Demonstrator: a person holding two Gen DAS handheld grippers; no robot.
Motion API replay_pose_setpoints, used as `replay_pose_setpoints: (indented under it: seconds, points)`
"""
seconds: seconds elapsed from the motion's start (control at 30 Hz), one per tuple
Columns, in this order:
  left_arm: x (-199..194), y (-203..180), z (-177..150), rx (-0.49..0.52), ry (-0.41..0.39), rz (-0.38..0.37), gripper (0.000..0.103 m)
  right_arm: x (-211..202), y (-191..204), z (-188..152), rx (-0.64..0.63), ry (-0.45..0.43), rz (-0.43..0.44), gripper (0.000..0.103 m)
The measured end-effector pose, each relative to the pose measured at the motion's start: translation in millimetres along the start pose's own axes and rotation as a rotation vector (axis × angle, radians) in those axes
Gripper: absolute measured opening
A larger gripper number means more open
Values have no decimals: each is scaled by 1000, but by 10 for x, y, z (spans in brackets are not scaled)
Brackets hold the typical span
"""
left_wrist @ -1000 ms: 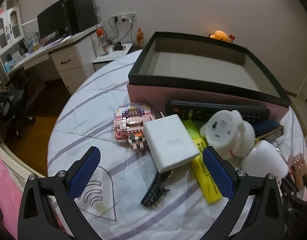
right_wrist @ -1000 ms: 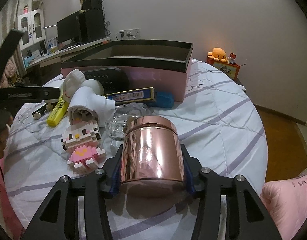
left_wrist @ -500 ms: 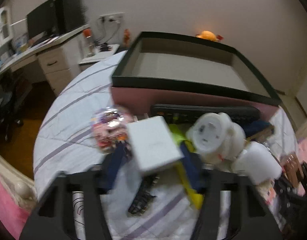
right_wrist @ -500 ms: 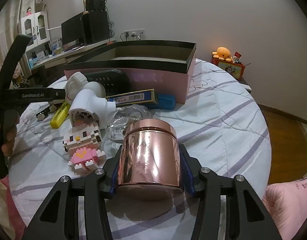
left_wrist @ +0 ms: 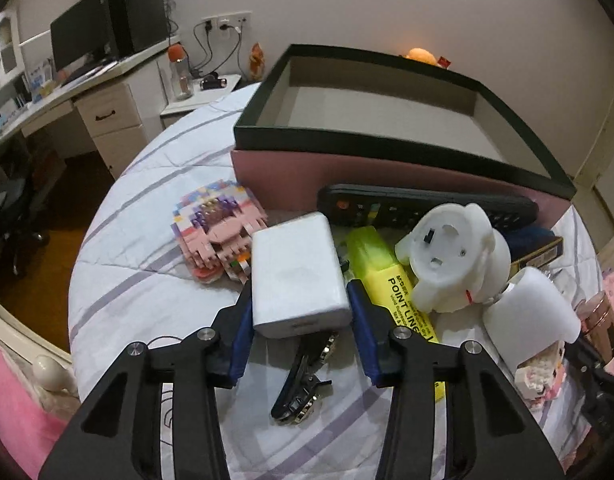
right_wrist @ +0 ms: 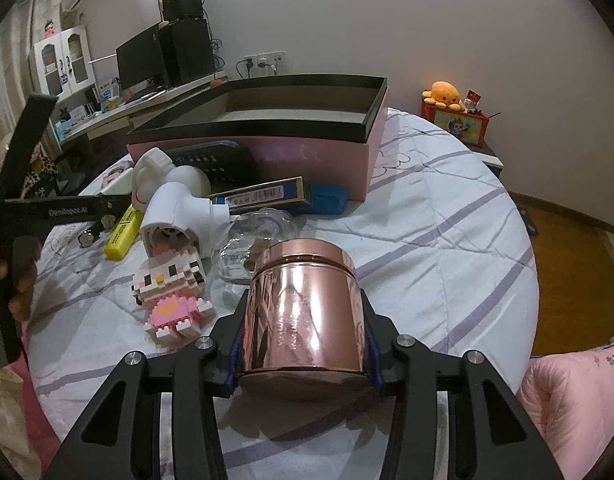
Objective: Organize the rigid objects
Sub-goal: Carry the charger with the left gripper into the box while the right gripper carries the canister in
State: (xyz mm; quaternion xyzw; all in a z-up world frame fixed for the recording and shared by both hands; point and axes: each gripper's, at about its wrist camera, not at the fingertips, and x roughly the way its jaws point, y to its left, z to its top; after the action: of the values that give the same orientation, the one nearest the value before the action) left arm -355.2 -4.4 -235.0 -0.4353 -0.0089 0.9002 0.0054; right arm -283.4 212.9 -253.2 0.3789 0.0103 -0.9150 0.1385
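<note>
My left gripper (left_wrist: pixel 301 306) is shut on a white rectangular box (left_wrist: pixel 297 274), its blue pads pressed on the box's two sides just above the bed. My right gripper (right_wrist: pixel 305 334) is shut on a rose-gold metal tin (right_wrist: pixel 305 312) and holds it upright above the bed. A big pink box with a black rim (left_wrist: pixel 387 148) stands open behind the clutter; it also shows in the right wrist view (right_wrist: pixel 307 148). It looks empty.
On the striped bedsheet lie a black remote (left_wrist: pixel 427 204), a yellow highlighter (left_wrist: pixel 391 280), a white toy (left_wrist: pixel 451 260), block figures (left_wrist: pixel 215 236) (right_wrist: pixel 171 296), a black clip (left_wrist: pixel 303 380), a glass jar (right_wrist: pixel 251 244) and a blue box (right_wrist: pixel 263 196). A desk (left_wrist: pixel 107 92) stands left.
My left gripper moved forward and closed its open fingers on the white box. My right gripper rose slightly with the tin still in it.
</note>
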Motion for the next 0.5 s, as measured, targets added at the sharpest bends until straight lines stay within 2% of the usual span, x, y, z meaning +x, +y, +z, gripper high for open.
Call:
replay_pose_setpoints:
  seconds: [0.23,0.37,0.43,0.5]
  points:
    - [-95,47,-19,10,-16,-45,44,-72,-40,34,15,-8,-7,47]
    - [-50,136,-11,-40,6,-62,45,-83,-89,45,36,-12,-14,47]
    - [-53,146,-11,-47,4,-68,48,-74,-101,49,42,-4,-12,47]
    - [-56,153,-5,-55,3,-76,57,-67,-97,45,43,1,-15,47]
